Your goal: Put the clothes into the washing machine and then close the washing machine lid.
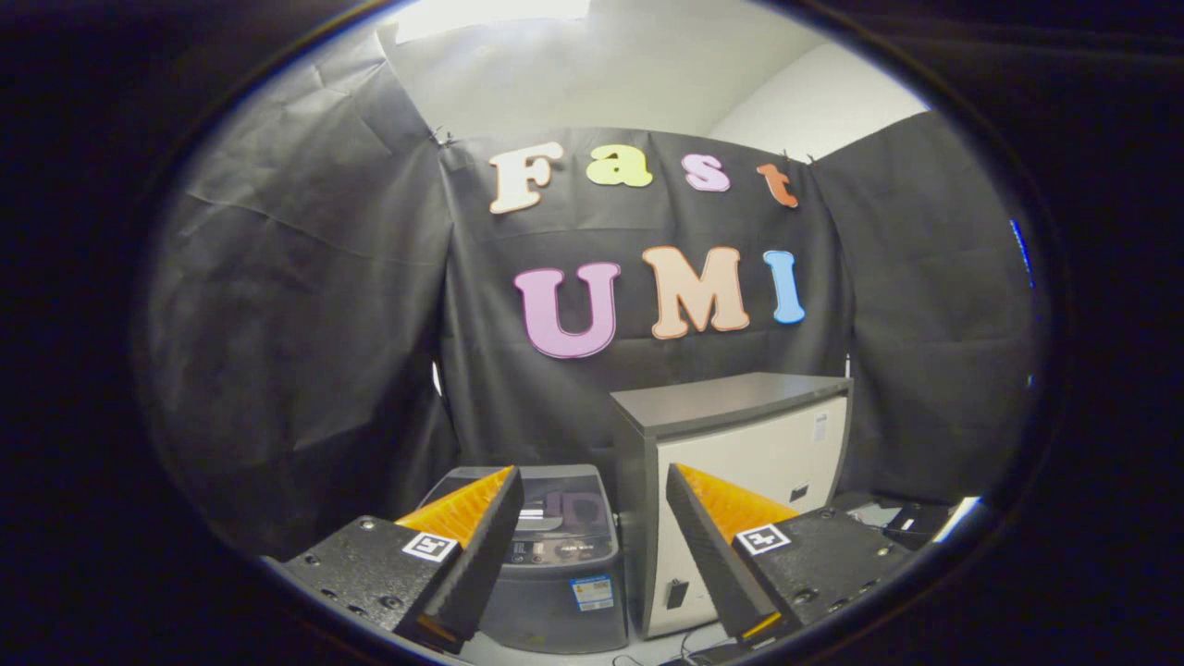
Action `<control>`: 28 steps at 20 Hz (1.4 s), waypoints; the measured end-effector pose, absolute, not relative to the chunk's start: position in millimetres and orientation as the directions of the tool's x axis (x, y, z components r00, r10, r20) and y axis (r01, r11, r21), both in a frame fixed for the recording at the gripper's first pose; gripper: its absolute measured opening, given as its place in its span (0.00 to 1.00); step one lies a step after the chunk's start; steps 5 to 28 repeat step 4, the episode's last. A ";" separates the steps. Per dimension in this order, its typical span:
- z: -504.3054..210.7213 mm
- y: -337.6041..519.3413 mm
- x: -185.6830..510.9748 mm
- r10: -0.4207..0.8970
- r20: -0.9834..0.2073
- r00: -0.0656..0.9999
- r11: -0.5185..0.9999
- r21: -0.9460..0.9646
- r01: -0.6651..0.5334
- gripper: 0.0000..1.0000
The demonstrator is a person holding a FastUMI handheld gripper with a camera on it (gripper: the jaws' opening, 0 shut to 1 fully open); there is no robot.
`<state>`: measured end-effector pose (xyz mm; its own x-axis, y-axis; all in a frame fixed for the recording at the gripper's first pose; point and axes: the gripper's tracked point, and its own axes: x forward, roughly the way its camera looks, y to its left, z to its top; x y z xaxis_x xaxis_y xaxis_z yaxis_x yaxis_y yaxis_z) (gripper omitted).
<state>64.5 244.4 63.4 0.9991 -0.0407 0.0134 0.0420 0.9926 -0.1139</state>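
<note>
Gripper (592,546) held level and raised, aimed straight ahead at the booth's black cloth wall (305,324). Jaws spread wide, nothing between them, touching nothing. Two fingers (481,541) angling inward from below, each on a dark block carrying a small square marker (432,546).

Beyond the fingers, low down and seen through the gap between them: a small grey top-loading washing machine (555,592). Lid (564,509) lying flat and closed, dark and glossy, with a faint purplish shape showing through or reflected in it; cannot tell which. A narrow control strip along the front edge of the lid. A small blue and white sticker (591,592) on the rounded grey front. Left part of the machine hidden behind the left finger.

Just beside the washing machine, on its right: a taller boxy cabinet (740,462) with a grey flat top and grey frame and a pale cream front panel, standing against the cloth wall. Right finger overlapping its lower front.

Further right, behind the right finger's block: some dark flat items (911,523), too small to identify. Pale floor (647,652) beneath the machine, with thin cables trailing across it.
</note>
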 end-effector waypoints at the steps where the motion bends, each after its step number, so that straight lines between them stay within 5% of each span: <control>1: 62.8 240.6 62.7 -0.043 0.014 0.999 0.992 -0.116 0.044 0.94; 28: 62.3 235.1 60.2 -0.050 0.018 0.999 0.989 -0.140 0.052 0.94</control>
